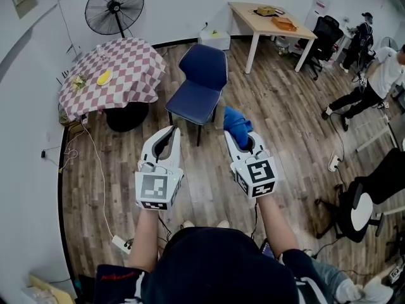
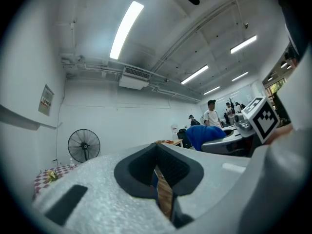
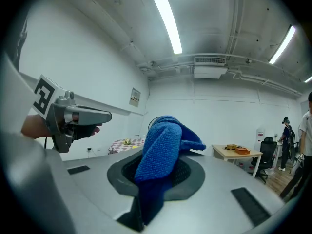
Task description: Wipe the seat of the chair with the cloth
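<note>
Blue cloth [image 3: 163, 150]: lower end lost betw. right gripper [image 1: 242, 141] jaws. Bits on checked table [image 1: 126, 62] too small to ID. Person [image 1: 383, 75] cut off at rt edge.

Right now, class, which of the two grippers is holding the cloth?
The right gripper: a blue cloth is pinched between its jaws and bunches up above them, while the left gripper is shut on nothing.

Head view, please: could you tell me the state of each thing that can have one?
left gripper: shut, empty.
right gripper: shut on the cloth.
cloth: bunched, held above the floor, short of the chair.
chair: upright, seat bare.
checked tablecloth: spread out, edges hanging.
</note>
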The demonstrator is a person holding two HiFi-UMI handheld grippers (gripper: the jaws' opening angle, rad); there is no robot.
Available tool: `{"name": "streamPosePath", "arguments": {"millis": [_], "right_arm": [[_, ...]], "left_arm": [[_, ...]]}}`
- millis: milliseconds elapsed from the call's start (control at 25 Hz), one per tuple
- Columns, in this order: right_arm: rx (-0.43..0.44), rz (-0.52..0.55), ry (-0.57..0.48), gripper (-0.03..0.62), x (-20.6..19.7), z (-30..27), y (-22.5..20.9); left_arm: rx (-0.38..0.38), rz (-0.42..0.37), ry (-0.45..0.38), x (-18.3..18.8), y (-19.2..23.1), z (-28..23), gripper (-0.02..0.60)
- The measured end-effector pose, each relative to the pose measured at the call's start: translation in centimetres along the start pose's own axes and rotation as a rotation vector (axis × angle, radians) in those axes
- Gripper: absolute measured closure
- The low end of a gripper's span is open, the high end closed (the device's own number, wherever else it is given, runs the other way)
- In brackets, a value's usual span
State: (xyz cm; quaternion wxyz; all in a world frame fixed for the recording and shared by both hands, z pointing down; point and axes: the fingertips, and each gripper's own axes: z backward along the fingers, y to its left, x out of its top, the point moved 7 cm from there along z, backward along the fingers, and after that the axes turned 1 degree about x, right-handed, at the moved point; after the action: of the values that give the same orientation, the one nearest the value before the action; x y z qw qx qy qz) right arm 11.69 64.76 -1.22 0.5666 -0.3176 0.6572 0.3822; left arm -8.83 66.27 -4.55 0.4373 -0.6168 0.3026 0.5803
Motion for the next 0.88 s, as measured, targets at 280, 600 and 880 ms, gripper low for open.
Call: {"name": "streamPosePath", "arguments": {"millis": [280,600,880], "right_arm": [[0.025,-0.011,0.013,0.543,-1.7,1.7,-2.3],[0.072,-0.037,0.055,0.543,-5.5,3.0,-3.4],[0.071,-0.064,0.064,0.543,-6.5,2.3,-5.3]], "left_arm": [[0.015,0.002,0.023,-0.9,-3.2,-0.7,0.566],[0.029,-0.006,0.115,-4.3,-6.6,-0.8,0.566],[0.023,-0.014,0.126,-4.6,-7.0,-2.8,0.566]]}}
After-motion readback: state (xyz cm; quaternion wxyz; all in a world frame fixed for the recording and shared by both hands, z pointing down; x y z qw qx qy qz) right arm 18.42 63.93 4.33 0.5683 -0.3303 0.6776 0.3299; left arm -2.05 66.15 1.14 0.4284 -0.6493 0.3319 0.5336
